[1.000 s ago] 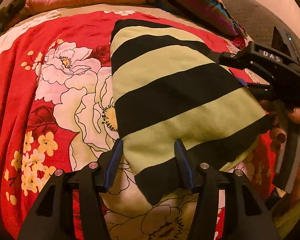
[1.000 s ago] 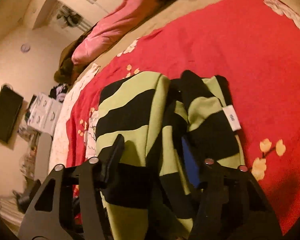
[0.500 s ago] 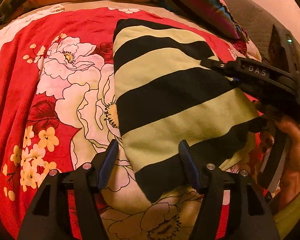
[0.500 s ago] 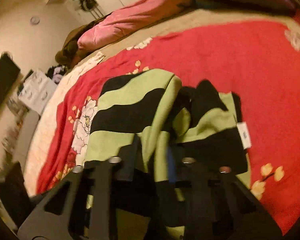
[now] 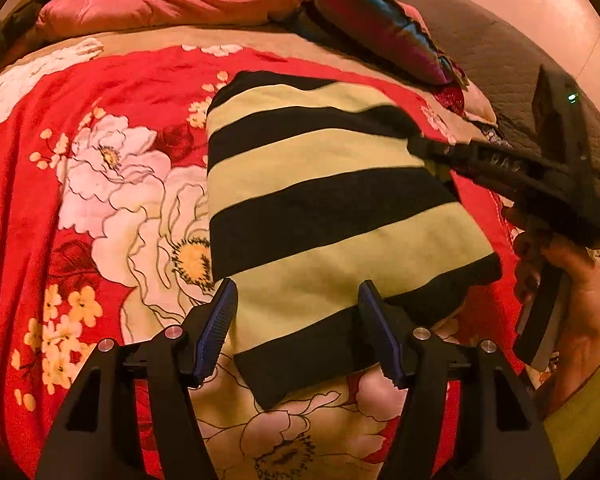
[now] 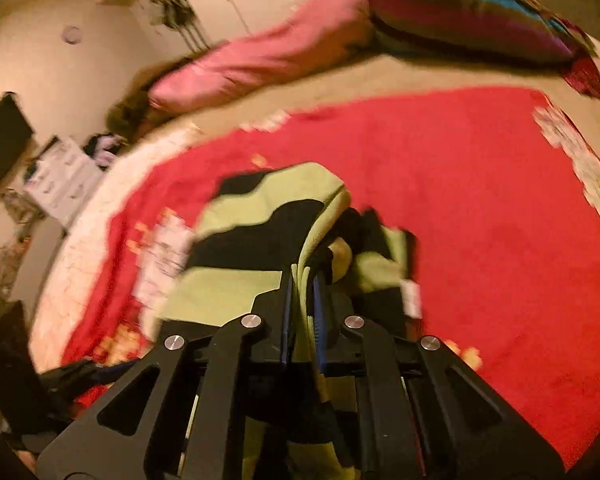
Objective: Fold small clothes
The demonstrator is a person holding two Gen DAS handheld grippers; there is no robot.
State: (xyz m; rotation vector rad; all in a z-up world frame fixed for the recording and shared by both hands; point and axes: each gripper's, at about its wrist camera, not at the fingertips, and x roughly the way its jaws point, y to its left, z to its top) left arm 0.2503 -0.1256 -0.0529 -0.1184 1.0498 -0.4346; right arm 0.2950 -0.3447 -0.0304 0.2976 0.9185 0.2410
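The right gripper (image 6: 301, 300) has just clamped its jaws on an edge fold of the striped sweater (image 5: 320, 208) (yellow-green and black); the left gripper (image 5: 298, 324) stands apart, straddling its near hem on the floral blanket (image 5: 100, 184).

Right tool (image 6: 300, 300) clamped on striped garment (image 6: 236, 248) — red blanket (image 6: 480, 200)

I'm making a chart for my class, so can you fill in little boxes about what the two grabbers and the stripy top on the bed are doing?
garment: striped top, black and yellow-green, lying on the blanket
blanket: red with big white flowers
left gripper: open, fingers either side of the top's near edge, not pinching
right gripper: jaws have just been closing, now shut on a fold of the top
behind: pink pillow
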